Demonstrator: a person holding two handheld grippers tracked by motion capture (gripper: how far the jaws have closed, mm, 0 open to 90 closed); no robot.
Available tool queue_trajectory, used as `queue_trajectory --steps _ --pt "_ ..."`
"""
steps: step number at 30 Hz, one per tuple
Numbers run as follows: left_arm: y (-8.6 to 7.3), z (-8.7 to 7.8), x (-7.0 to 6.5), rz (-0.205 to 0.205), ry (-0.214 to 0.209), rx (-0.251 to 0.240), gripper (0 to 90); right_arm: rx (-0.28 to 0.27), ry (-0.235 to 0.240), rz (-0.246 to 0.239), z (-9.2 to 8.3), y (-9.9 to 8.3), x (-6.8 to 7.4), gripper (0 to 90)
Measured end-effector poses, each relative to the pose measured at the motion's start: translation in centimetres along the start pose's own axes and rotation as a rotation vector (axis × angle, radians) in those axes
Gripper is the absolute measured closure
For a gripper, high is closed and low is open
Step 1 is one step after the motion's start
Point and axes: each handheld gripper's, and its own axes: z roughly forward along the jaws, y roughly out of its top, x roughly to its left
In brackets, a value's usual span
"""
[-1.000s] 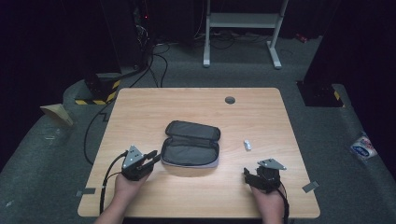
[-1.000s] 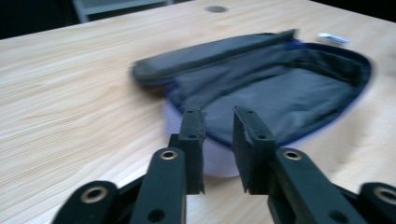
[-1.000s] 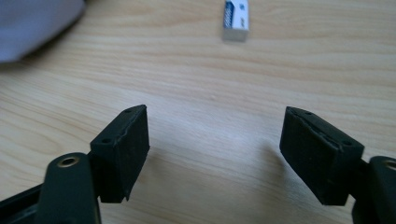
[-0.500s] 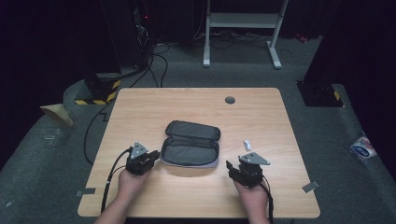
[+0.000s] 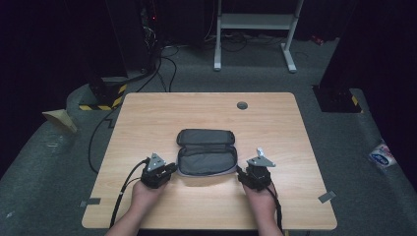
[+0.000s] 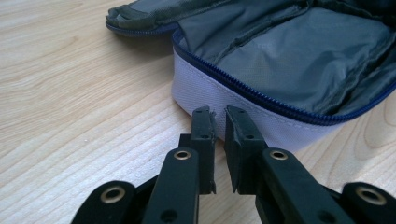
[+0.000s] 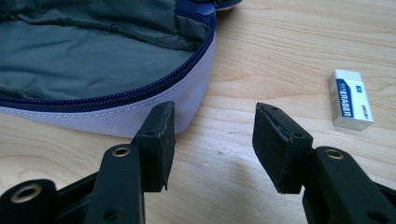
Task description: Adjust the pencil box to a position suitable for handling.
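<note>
An open grey pencil case (image 5: 206, 152) with a blue zip and a pale outer wall lies at the middle of the wooden table (image 5: 147, 113), its lid folded back. My left gripper (image 5: 172, 168) sits at the case's near left corner. In the left gripper view, this gripper (image 6: 218, 114) has its jaws nearly together with nothing between them, just short of the case wall (image 6: 210, 88). My right gripper (image 5: 242, 174) is at the near right corner. It stands open (image 7: 212, 112), its left jaw beside the case wall (image 7: 154, 105). The case's grey lining (image 7: 84, 51) looks empty.
A white eraser (image 7: 350, 99) lies on the table right of the case, just beyond the right gripper (image 5: 260, 151). A dark cable grommet (image 5: 242, 105) sits near the far edge. Cables trail from both grippers off the near edge. A white table frame (image 5: 255, 22) stands on the floor behind.
My right gripper has moved left and forward, from the table's near right area up to the case's right corner. The left gripper has edged slightly closer to the case.
</note>
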Motion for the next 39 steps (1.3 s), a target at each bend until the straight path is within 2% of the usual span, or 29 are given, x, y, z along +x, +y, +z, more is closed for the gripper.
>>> queue_trajectory --steps 7,9,14,15,18,22,29,39 --pt "0.0 -0.1 0.0 -0.005 0.009 -0.006 80.8 -0.002 0.003 0.011 0.2 0.0 -0.4 49.3" --pt "0.0 -0.1 0.2 -0.005 0.016 -0.005 80.6 -0.009 0.002 0.001 0.2 0.1 -0.4 50.3" --pt "0.0 0.3 0.4 -0.020 0.021 0.004 80.9 -0.020 -0.038 0.018 0.3 0.1 -0.8 51.7" --pt "0.0 0.4 0.4 -0.015 0.022 0.010 80.9 -0.014 -0.033 0.030 0.5 0.1 -1.0 51.7" --pt "0.0 0.6 0.4 -0.019 0.028 0.013 80.9 -0.007 -0.014 0.017 0.8 0.1 -0.8 51.6" --pt "0.1 0.8 0.5 -0.016 0.029 0.022 81.3 -0.009 -0.009 -0.001 0.7 0.0 -0.3 52.0" --pt "0.2 0.8 0.5 -0.015 0.032 0.017 80.6 -0.013 -0.009 0.002 0.4 0.1 -0.4 51.0" --pt "0.0 0.1 1.7 -0.027 0.064 0.023 75.7 -0.027 -0.018 0.016 -0.6 -0.5 -1.1 51.6"
